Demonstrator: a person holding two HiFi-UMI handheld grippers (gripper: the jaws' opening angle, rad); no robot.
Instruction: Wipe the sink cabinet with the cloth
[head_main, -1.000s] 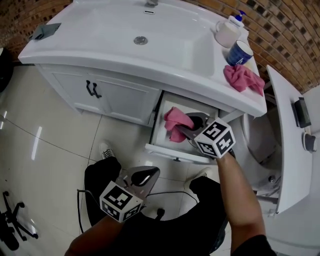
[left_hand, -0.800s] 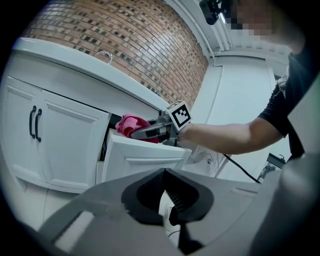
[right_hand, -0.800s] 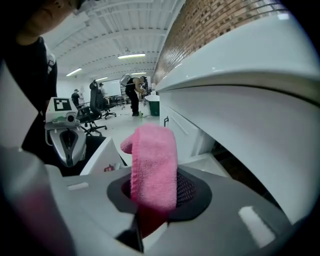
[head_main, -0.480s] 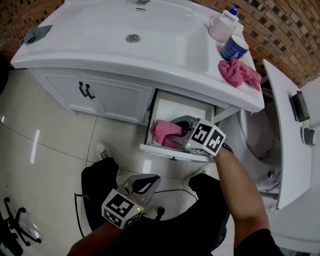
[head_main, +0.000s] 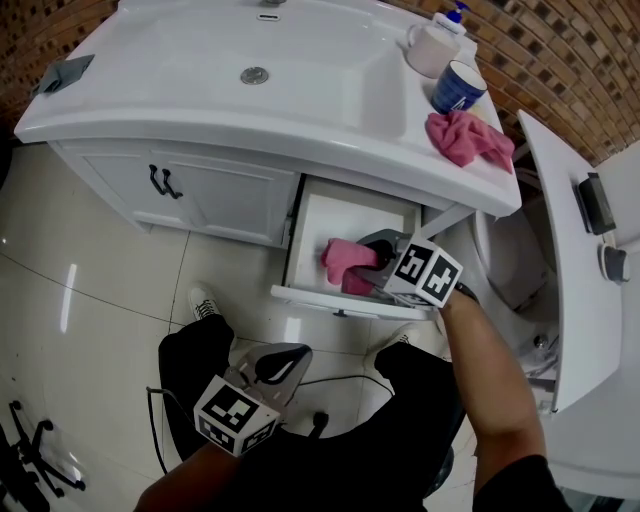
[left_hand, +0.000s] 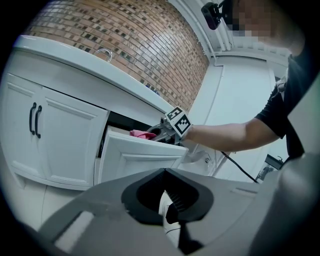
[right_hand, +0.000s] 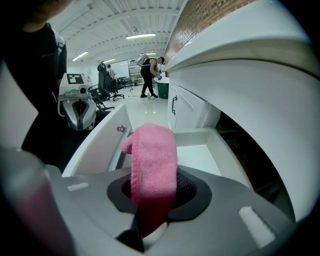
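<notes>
The right arm stretches forward, the right tongs (head_main: 372, 263) clamped on the pink cloth (head_main: 343, 258) inside the open drawer (head_main: 330, 212). The left tongs (head_main: 287, 356), jaws together and empty, hang low at the lap.

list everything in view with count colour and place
sink cabinet: one, white, against the brick wall
drawer: one, white, pulled open at the cabinet's right
held cloth: one, pink, inside the drawer
spare cloth: one, pink, counter's right end
cup: one, blue, behind the spare cloth
soap bottle: one, white, blue pump, behind the cup
door handles: two, black, cabinet doors
pad: one, grey, counter's left corner
right gripper: grey, shut on held cloth
left gripper: grey, shut, empty, above the lap
</notes>
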